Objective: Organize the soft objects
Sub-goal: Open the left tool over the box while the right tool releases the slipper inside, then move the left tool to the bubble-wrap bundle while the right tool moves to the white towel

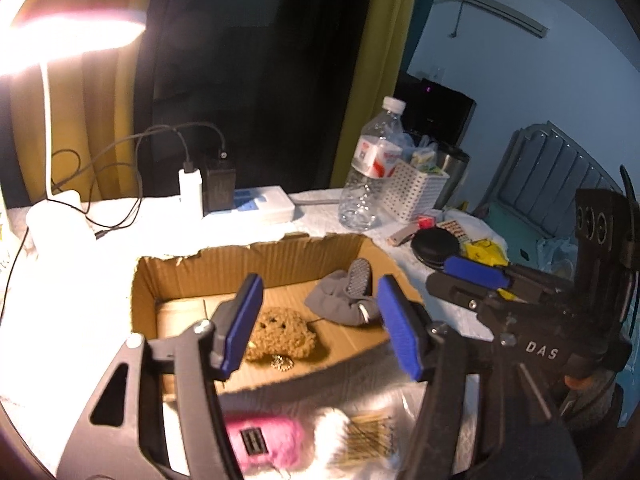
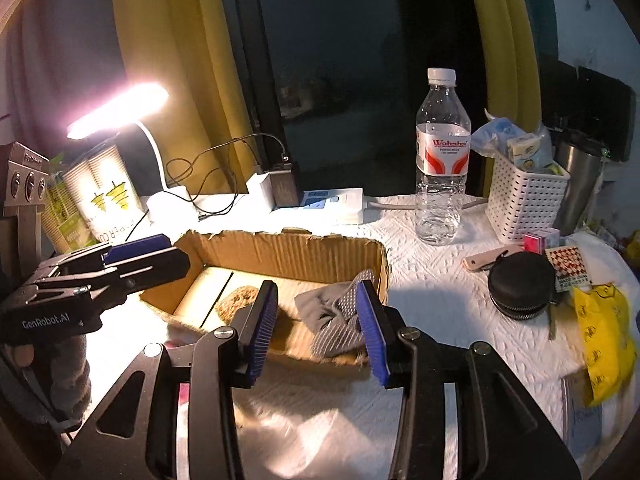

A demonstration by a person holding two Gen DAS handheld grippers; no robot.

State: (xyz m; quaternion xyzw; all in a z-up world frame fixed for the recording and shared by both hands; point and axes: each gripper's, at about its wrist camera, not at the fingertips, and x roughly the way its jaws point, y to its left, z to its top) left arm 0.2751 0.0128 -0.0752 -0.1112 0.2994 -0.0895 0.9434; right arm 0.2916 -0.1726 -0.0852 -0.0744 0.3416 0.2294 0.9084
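An open cardboard box (image 1: 280,254) (image 2: 288,250) lies on the white-covered table. Inside lie a brown fuzzy plush (image 1: 282,332) (image 2: 236,300) and a grey sock with grip dots (image 1: 344,300) (image 2: 336,316). My left gripper (image 1: 320,324) is open and empty above the box's near edge. My right gripper (image 2: 316,332) is open and empty over the box's near right corner, the sock between its fingers' line of sight. A pink fuzzy item (image 1: 264,438) and a white furry item (image 1: 356,436) lie on the table in front of the box.
A lit desk lamp (image 1: 60,28) stands at the left, with chargers and cables (image 1: 200,184) behind the box. A water bottle (image 2: 442,160), white basket (image 2: 524,200), steel cup (image 2: 580,184), black round case (image 2: 520,288) and yellow bag (image 2: 604,332) crowd the right side.
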